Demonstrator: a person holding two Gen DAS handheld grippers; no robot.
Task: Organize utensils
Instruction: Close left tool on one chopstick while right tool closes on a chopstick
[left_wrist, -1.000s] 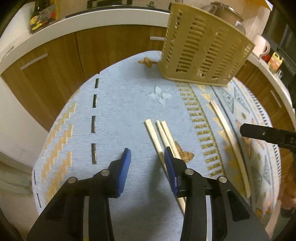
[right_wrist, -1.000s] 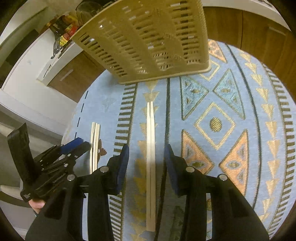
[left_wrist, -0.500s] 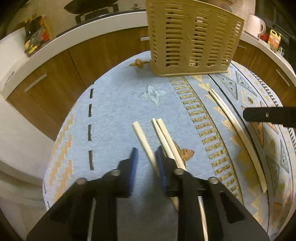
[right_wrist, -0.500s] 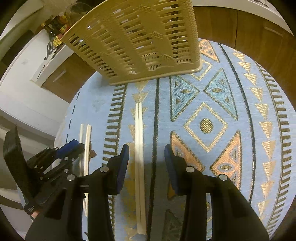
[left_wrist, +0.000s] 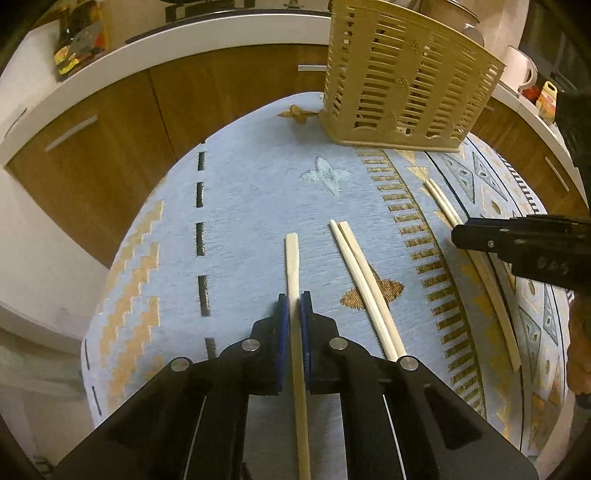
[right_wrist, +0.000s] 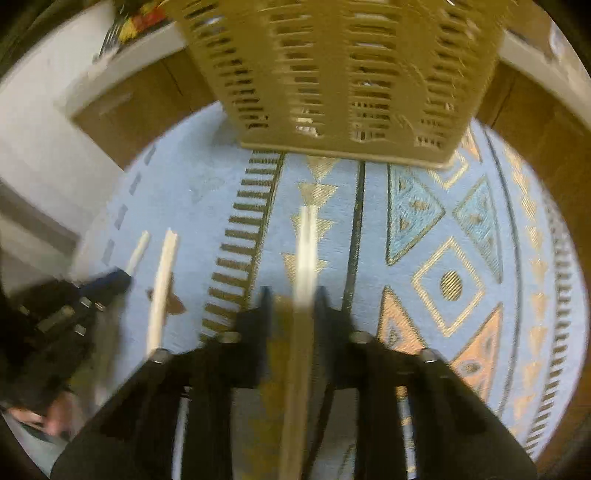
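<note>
Left wrist view, my left claw (left_wrist: 294, 308): clamped on a single chopstick (left_wrist: 291, 258); its blue pads have just closed in on the stick.
Left wrist view, long axis: the chopstick runs straight ahead out of my claw and back beneath it, lying low along the blue patterned cloth (left_wrist: 240, 192).
Left wrist view, goal: the slotted beige basket (left_wrist: 402, 85) stands far ahead and to the right of my claw, upright at the cloth's far edge.
Left wrist view, neighbours: a pair of chopsticks (left_wrist: 364, 280) lies just right of my claw, apart from it; nothing stands between my claw and the basket.
Left wrist view, other claw: my right claw (left_wrist: 517, 245) reaches in from the far right over a second pair (left_wrist: 441, 201).
Right wrist view, my right claw (right_wrist: 293, 295): blurred, jaws just drawn in around that pale second pair (right_wrist: 306, 254); I judge them pinched on it.
Right wrist view, long axis: the pair points straight ahead at the basket (right_wrist: 343, 70), which looms directly beyond; this claw is the nearer.
Right wrist view, left side: my left claw (right_wrist: 110, 278) sits low and left, well clear.
</note>
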